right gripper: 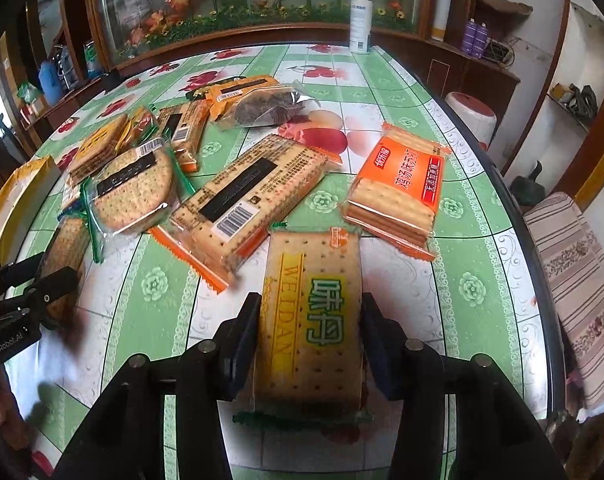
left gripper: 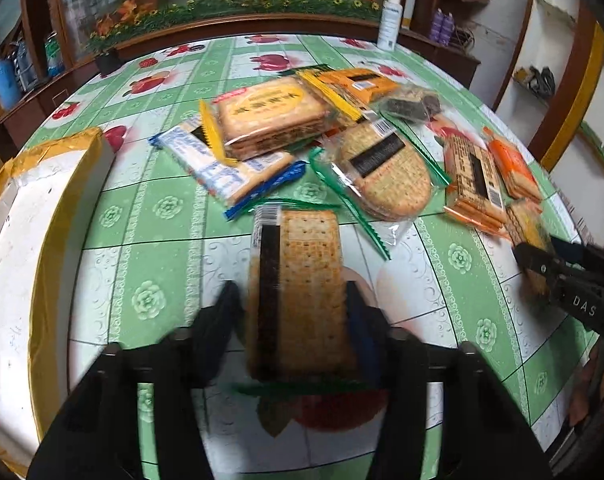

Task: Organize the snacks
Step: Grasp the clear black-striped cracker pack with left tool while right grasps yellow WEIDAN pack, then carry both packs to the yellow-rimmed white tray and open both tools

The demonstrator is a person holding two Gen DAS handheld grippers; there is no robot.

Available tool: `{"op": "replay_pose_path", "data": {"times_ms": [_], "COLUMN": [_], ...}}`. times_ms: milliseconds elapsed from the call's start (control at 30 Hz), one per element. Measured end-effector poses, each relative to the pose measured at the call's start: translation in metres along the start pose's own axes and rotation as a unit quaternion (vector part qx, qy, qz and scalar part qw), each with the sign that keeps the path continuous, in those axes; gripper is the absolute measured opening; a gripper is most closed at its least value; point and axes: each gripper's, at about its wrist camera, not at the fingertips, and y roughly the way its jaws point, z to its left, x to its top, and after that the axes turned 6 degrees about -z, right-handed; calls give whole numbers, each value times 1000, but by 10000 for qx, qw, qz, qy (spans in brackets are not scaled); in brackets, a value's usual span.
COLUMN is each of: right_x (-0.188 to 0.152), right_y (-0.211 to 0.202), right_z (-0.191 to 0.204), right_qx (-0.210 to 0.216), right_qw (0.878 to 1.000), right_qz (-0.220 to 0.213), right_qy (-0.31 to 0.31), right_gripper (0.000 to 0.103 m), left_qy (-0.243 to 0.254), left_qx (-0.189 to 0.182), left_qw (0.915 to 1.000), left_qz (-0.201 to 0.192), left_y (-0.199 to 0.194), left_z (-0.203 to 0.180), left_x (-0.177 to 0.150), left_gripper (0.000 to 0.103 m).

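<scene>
My left gripper (left gripper: 292, 300) is shut on a green-edged square cracker pack (left gripper: 298, 280), held above the table; it also shows at the left in the right wrist view (right gripper: 64, 256). My right gripper (right gripper: 309, 312) is shut on a yellow-and-green WEIDAN cracker pack (right gripper: 313, 312); it shows at the right in the left wrist view (left gripper: 527, 232). Several other snack packs lie on the table: a round cracker pack (left gripper: 381, 172), a blue pack (left gripper: 222, 164), an orange pack (right gripper: 397, 192) and a long orange-edged pack (right gripper: 246, 200).
A white cardboard box with yellow tape (left gripper: 34, 248) stands at the table's left. A white spray bottle (left gripper: 389, 20) stands at the far edge. The green fruit-print tablecloth (left gripper: 150, 264) covers the table. A striped cushioned seat (right gripper: 581, 280) is off the right edge.
</scene>
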Motion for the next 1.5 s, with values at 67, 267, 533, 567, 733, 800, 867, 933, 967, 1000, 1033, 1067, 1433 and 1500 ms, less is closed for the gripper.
{"op": "replay_pose_path", "data": {"times_ms": [67, 267, 533, 567, 733, 800, 867, 933, 967, 1000, 1033, 1067, 1433, 1500], "right_x": [-3, -4, 2, 4, 14, 18, 24, 28, 31, 33, 35, 37, 50, 50], "right_y": [-2, -13, -46, -48, -57, -58, -60, -61, -61, -61, -61, -59, -60, -59], "right_z": [-3, -14, -5, -3, 20, 34, 52, 70, 82, 90, 102, 114, 257, 283], "right_qx": [69, 361, 717, 765, 1038, 1179, 1360, 1544, 1667, 1756, 1861, 1985, 3106, 3247], "right_qw": [9999, 9987, 9953, 9949, 9921, 9904, 9879, 9849, 9827, 9810, 9788, 9761, 9383, 9315], "right_qz": [-55, -187, -541, -556, -680, -709, -742, -759, -763, -763, -761, -757, -696, -660], "right_qy": [63, 322, 359, 360, 206, 97, -54, -185, -258, -316, -390, -465, -1352, -1504], "right_gripper": [48, 48, 48, 48, 48, 48, 48, 48, 48, 48, 48, 48, 47, 47], "left_qy": [-120, -371, -394, -365, -392, -462, -567, -672, -753, -818, -910, -963, -1588, -1655], "left_qx": [-118, -390, -400, -338, -15, 160, 357, 552, 647, 724, 833, 924, 1763, 1856], "left_qw": [9999, 9985, 9978, 9979, 9964, 9951, 9930, 9905, 9889, 9875, 9854, 9839, 9642, 9616], "left_qz": [-9, -98, -349, -411, -746, -860, -969, -1062, -1105, -1133, -1175, -1190, -1186, -1157], "left_y": [-2, -8, -31, -37, -62, -72, -81, -90, -94, -97, -102, -105, -117, -115], "left_z": [6, 15, 23, 23, 37, 49, 64, 78, 87, 96, 107, 114, 195, 204], "left_x": [-1, -5, -8, -8, -3, -1, 0, -1, -3, -4, -5, -7, -31, -35], "left_gripper": [45, 45, 45, 45, 45, 45, 45, 45, 45, 45, 45, 45, 45, 46]}}
